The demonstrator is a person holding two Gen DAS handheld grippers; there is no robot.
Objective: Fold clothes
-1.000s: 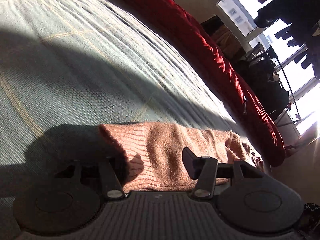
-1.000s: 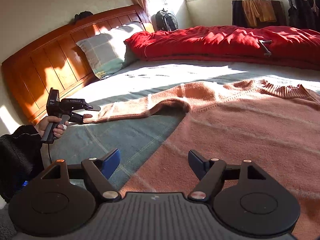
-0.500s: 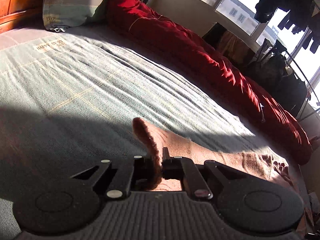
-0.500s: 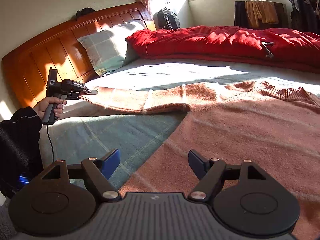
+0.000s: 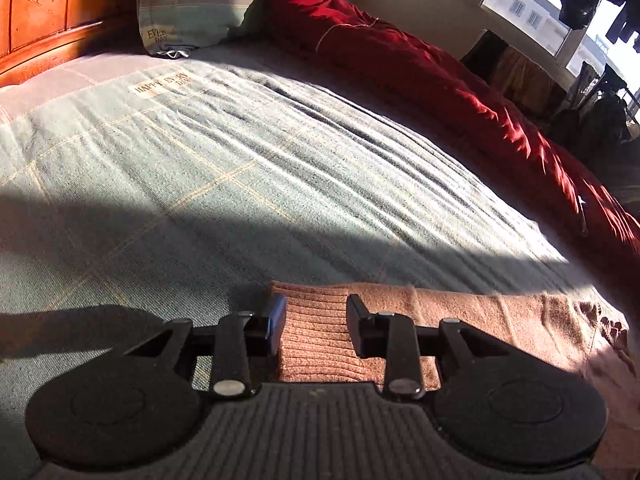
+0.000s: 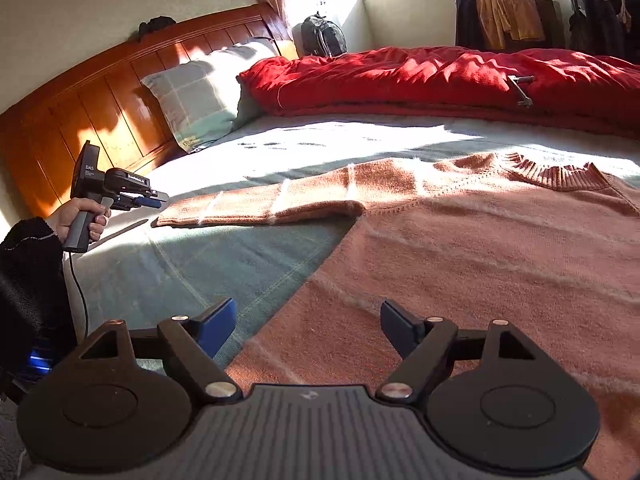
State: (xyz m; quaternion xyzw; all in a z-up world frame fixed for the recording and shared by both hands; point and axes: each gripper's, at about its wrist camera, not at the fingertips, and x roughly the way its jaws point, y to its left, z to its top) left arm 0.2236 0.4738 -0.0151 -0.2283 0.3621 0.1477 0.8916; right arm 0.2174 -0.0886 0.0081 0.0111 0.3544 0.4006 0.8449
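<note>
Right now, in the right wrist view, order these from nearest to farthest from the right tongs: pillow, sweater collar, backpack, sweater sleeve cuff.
From the right tongs:
1. Sweater sleeve cuff, left, flat on the bed.
2. Sweater collar, right, farther up the bed.
3. Pillow, left, against the headboard.
4. Backpack, in the far corner beyond the bed.

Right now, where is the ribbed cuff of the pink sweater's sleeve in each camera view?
Left wrist view: the cuff lies bottom centre, between the fingers of the left gripper, whose jaws are opening.
Right wrist view: the cuff is at middle left, flat on the bed, just beyond the left gripper's tips.
Shared landmark: the red duvet along the far side of the bed.
</note>
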